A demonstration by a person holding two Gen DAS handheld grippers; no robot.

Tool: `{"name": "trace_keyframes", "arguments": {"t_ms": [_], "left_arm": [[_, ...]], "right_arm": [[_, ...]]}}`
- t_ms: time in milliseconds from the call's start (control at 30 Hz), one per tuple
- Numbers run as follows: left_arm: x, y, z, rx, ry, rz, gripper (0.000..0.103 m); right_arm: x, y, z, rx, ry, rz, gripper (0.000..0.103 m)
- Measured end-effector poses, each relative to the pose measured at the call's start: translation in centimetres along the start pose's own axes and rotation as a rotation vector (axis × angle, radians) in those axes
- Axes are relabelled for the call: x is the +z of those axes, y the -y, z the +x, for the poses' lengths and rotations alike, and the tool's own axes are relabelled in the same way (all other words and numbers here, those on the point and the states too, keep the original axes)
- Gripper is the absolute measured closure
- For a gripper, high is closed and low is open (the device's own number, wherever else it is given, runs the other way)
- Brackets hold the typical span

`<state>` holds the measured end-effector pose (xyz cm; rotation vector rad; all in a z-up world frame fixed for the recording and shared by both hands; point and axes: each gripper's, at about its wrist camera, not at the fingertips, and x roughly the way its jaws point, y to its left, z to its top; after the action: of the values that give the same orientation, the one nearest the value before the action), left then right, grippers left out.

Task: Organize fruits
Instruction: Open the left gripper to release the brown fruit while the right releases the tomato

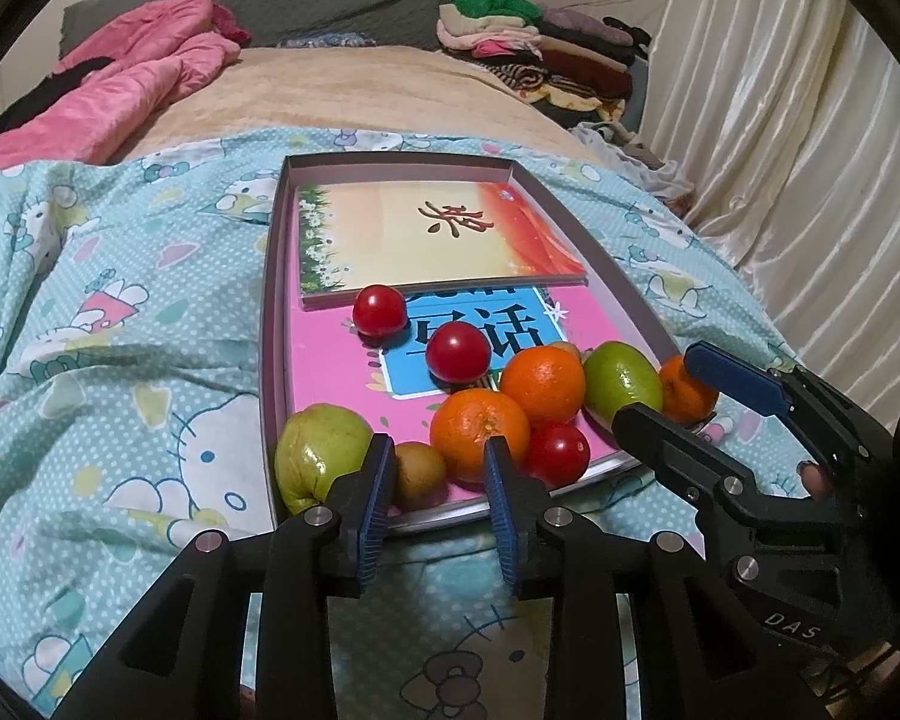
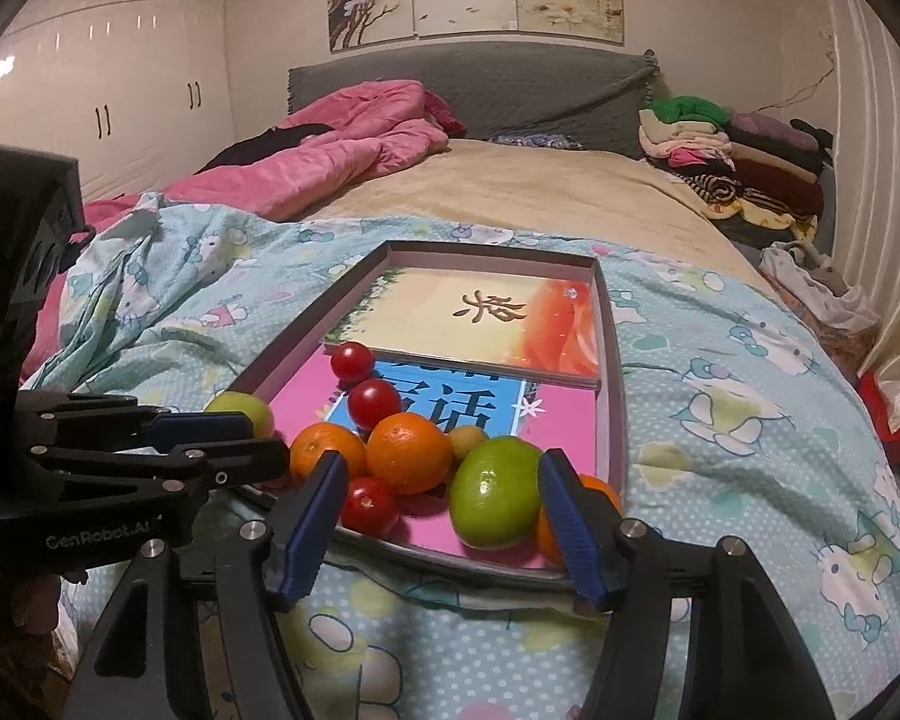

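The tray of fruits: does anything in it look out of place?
Yes. The shallow tray also holds two books, and the fruits sit on the pink one. One green fruit lies at the tray's near left corner, apart from the cluster.

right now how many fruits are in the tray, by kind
round red tomatoes: 3
round orange citrus fruits: 3
large green fruits: 2
small yellow-brown fruits: 2
total: 10

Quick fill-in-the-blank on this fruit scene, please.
1. The tomatoes number ___.
2. The oranges number ___.
3. Under the fruit lies a ___ book.
Missing words: three; three; pink.
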<state>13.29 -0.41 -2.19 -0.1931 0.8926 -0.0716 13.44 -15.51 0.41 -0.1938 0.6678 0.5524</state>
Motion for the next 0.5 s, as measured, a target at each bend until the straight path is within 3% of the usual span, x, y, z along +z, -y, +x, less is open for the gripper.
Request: {"name": "trace_keyframes", "arguments": {"t_ms": [500], "left_arm": [[0.1,0.1,-1.2,-0.019,0.032,-0.014,0.050]], "right_arm": [[0.1,0.4,-0.5,-0.013,0.022,0.030,0.024]]}}
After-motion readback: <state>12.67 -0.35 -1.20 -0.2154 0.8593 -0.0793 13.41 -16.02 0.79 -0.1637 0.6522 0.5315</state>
